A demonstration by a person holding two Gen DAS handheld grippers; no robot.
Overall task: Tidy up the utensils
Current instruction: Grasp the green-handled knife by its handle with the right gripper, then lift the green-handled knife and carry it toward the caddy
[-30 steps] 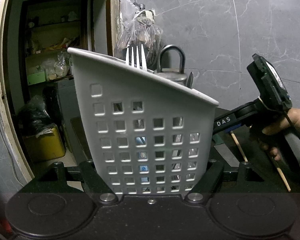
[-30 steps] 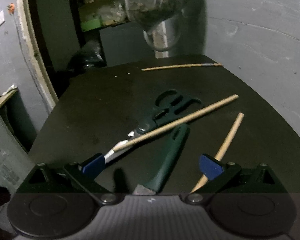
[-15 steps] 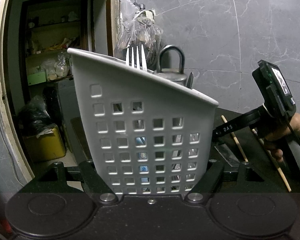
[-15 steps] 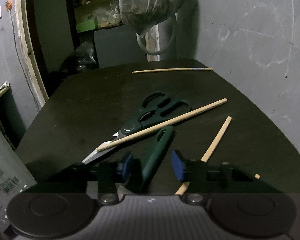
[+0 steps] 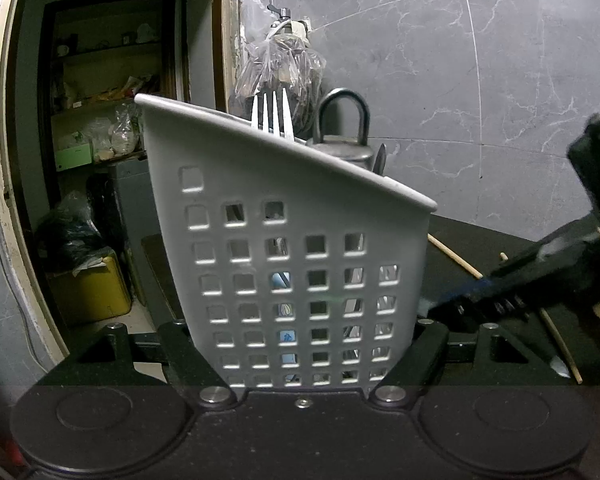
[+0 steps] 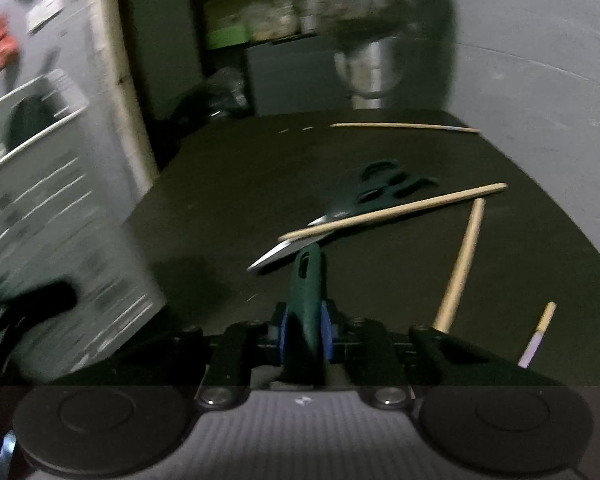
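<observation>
My left gripper is shut on a white perforated utensil holder, one finger on each side wall. A fork and other metal pieces stick up from it. My right gripper has its jaws closing, and the blue pads press on the dark green handle of a knife that points forward. The left wrist view shows that gripper blurred, low beside the holder's right side. Green scissors lie on the black table under a wooden chopstick. The holder fills the left edge, blurred.
More chopsticks lie loose: one at the right, one at the table's far edge, a short tip near my right finger. A grey marble wall stands behind. A plastic bag hangs by the doorway.
The right gripper's jaws have closed from wide apart onto the green knife handle and carried it left toward the holder. The left gripper and holder have not moved.
</observation>
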